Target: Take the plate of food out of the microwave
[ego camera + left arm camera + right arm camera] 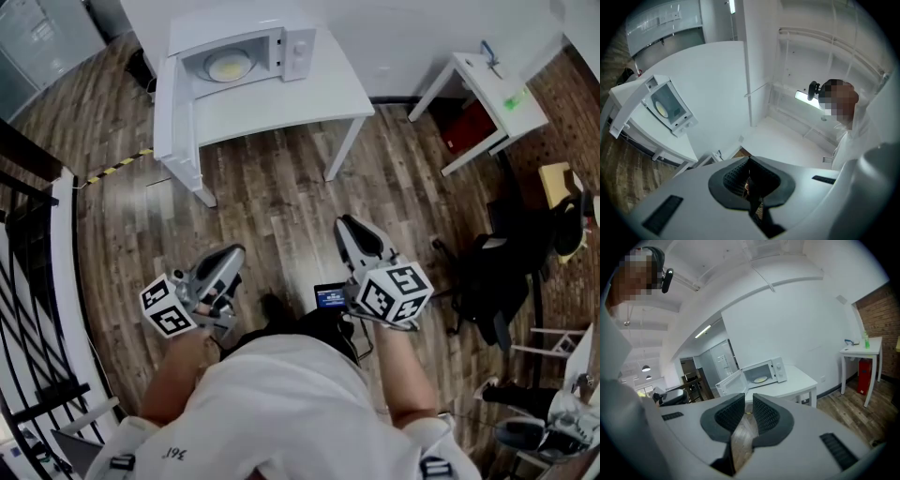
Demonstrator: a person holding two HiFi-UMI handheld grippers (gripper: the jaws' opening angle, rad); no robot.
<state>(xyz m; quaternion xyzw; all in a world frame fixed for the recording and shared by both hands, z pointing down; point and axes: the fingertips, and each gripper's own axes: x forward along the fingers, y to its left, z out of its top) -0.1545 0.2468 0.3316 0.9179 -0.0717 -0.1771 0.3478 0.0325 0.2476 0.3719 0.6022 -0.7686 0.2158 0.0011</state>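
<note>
Wooden floor (281, 187) stretches well ahead of both tongs to a white tabletop (319, 94). On it sits the microwave (281, 47), its door (730, 383) swung open and the plate of food (228, 66) inside. The left tongs (234, 255) are pressed together; the right tongs (349, 225) are barely spread and empty. Arriving like this, they would likely shove the plate deeper; a one-sided rim pinch could tip it, and the door could catch a tong.

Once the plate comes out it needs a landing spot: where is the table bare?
The white table is bare in front of the microwave and to its right. It is crowded at the left, where the open door juts out.
</note>
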